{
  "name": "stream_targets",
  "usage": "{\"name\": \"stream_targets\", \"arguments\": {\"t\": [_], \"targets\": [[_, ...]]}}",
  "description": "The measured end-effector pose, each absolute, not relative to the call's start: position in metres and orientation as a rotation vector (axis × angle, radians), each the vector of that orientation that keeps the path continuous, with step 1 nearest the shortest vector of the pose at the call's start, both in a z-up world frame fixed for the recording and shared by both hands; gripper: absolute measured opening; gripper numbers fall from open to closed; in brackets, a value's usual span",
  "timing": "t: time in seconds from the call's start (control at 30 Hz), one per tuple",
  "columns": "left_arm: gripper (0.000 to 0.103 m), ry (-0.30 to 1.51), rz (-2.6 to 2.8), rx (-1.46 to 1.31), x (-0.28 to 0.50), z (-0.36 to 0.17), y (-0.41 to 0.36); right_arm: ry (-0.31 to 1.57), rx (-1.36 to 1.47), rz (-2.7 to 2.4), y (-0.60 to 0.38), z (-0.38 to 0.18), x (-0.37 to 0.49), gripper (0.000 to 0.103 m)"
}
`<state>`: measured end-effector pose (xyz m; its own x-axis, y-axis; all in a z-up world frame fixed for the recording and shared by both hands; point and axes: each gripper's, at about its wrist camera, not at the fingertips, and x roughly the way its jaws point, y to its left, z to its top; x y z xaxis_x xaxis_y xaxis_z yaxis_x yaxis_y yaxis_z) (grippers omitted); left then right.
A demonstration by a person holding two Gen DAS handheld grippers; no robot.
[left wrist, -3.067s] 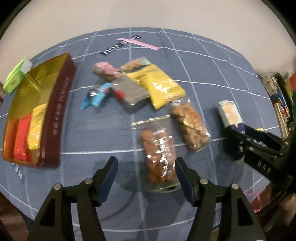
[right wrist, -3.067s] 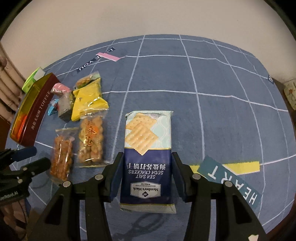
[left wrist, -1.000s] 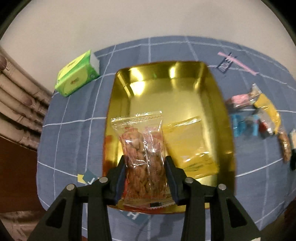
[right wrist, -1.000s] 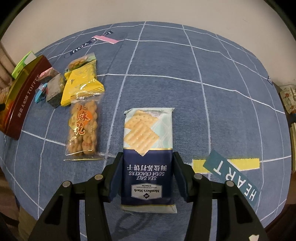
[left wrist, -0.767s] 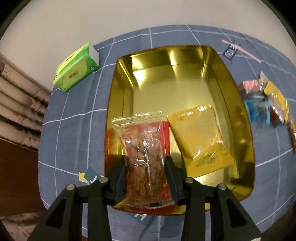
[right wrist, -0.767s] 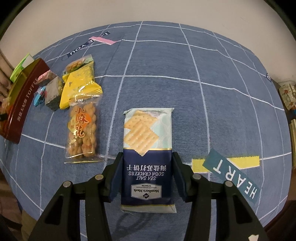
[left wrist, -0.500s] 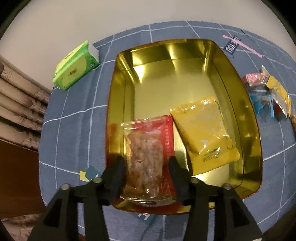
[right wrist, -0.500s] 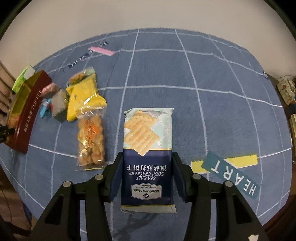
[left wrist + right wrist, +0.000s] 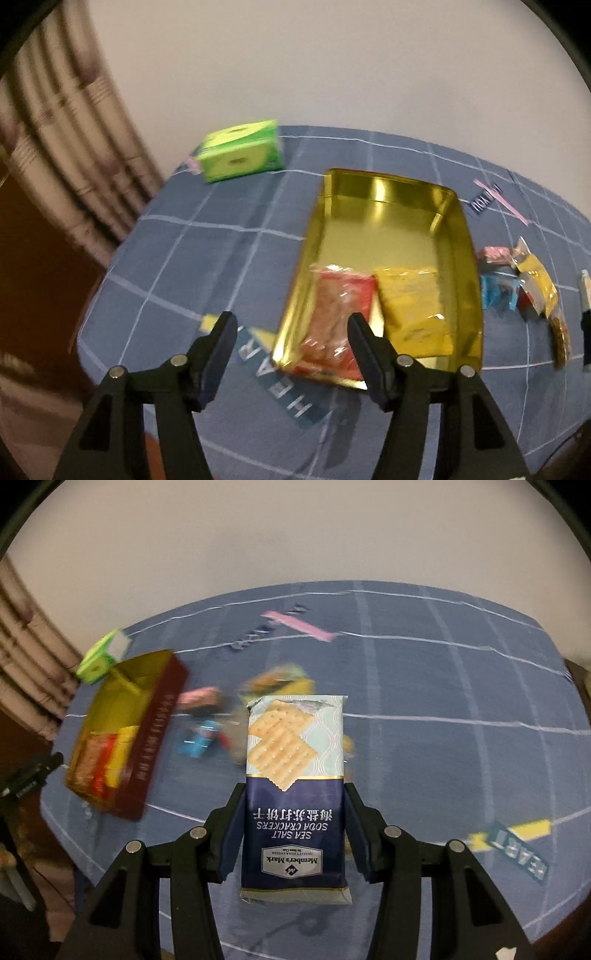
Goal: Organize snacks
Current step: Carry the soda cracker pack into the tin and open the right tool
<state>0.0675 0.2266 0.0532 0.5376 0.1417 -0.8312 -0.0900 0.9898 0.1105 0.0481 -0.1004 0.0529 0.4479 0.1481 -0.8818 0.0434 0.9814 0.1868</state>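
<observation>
A gold-lined tin (image 9: 384, 206) with dark red outer walls sits on the blue grid tablecloth; it also shows in the right wrist view (image 9: 155, 738). In its near end lie a clear bag of brown twists (image 9: 338, 321) over a red packet, and a yellow packet (image 9: 413, 310) beside them. My left gripper (image 9: 290, 332) is open and empty, just in front of the tin's near left corner. My right gripper (image 9: 293, 823) is shut on a pack of sea salt soda crackers (image 9: 295, 775), held above the cloth to the right of the tin.
A green tissue pack (image 9: 240, 155) lies behind the tin near the table's far left edge. Several loose snacks (image 9: 524, 280) lie right of the tin, blurred in the right wrist view (image 9: 207, 731). The table edge and a radiator are on the left.
My left gripper opened, left the bag of twists in the tin and drew back to the left. My right gripper carried the cracker pack leftward toward the tin.
</observation>
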Motion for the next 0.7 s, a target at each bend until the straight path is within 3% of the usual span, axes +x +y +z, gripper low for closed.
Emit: {"name": "stream_targets", "arguments": {"t": [0.7], "targets": [[0.063, 1.044, 0.296, -0.093, 0.039, 0.029, 0.301, 1.144, 0.051, 0.233, 0.116, 0.03, 0.115, 0.047]]}}
